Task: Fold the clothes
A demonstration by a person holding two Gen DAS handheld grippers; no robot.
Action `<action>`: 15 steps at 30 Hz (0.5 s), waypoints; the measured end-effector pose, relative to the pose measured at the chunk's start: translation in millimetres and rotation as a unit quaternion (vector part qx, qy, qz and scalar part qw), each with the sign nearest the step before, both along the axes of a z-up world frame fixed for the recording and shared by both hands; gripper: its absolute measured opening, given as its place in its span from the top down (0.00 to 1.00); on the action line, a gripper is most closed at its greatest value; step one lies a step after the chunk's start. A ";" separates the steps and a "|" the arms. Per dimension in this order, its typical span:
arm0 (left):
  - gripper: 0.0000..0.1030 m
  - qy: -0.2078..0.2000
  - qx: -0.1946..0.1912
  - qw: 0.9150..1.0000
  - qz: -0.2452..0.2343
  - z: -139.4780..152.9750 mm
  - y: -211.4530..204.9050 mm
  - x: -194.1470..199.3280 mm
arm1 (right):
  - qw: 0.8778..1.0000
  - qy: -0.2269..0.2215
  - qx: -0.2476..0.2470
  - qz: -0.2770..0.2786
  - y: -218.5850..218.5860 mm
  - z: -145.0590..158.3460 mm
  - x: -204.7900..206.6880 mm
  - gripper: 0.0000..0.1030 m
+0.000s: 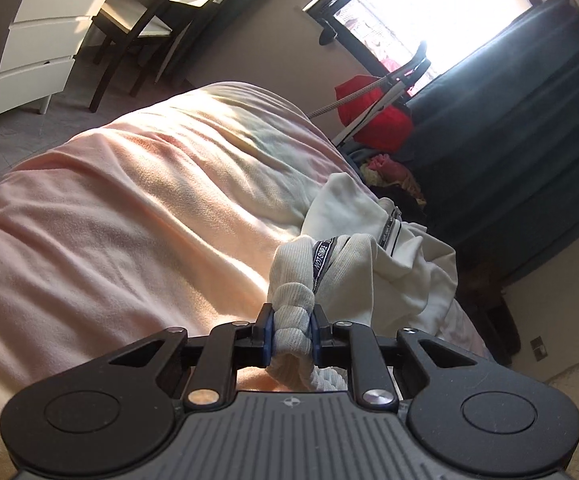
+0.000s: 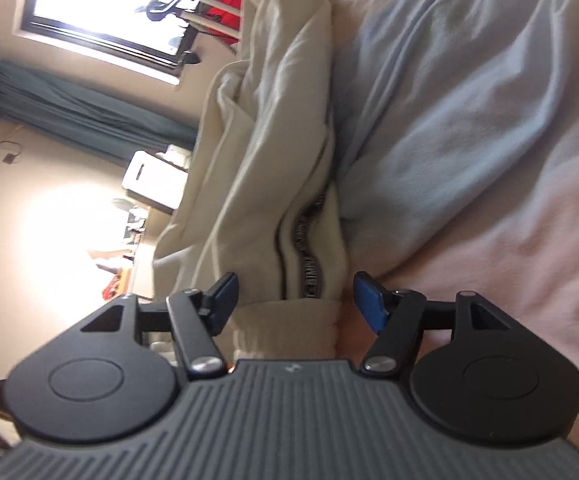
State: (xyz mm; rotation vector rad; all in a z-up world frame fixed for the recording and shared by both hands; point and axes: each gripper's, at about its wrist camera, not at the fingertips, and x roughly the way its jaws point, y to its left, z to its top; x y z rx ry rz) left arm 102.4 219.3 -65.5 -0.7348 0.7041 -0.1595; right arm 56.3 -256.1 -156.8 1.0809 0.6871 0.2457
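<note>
The left gripper (image 1: pixel 292 326) is clamped on the ribbed cuff (image 1: pixel 291 300) of a cream garment (image 1: pixel 373 240), its blue pads pressing the bunched knit from both sides. The rest of the garment trails toward two o'clock across the pink blanket (image 1: pixel 129 208) that covers the bed. In the right wrist view, the right gripper (image 2: pixel 295 306) has its fingers spread wide, with a ribbed cuff and a dark lettered stripe (image 2: pixel 309 256) between them, gripping nothing; the fabric runs up toward twelve o'clock.

A home bedroom: bed (image 1: pixel 137 208) ahead of the tool, white drawers (image 1: pixel 45 32), chair (image 1: pixel 137 20), curtained window (image 1: pixel 441 4) beyond.
</note>
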 end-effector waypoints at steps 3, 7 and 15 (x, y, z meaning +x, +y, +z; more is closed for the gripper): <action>0.82 0.005 -0.002 1.000 0.008 -5.4 4.5 2.5 | 1.000 -0.003 -0.015 0.014 6.5 -2.2 5.3 0.35; 0.82 0.017 0.002 1.000 0.012 -13.1 6.2 5.9 | 0.998 0.004 -0.046 0.031 14.3 -6.0 11.9 0.37; 0.82 0.005 0.026 1.000 0.016 -9.4 -2.2 8.3 | 0.994 0.003 -0.104 0.025 26.3 2.4 2.6 0.61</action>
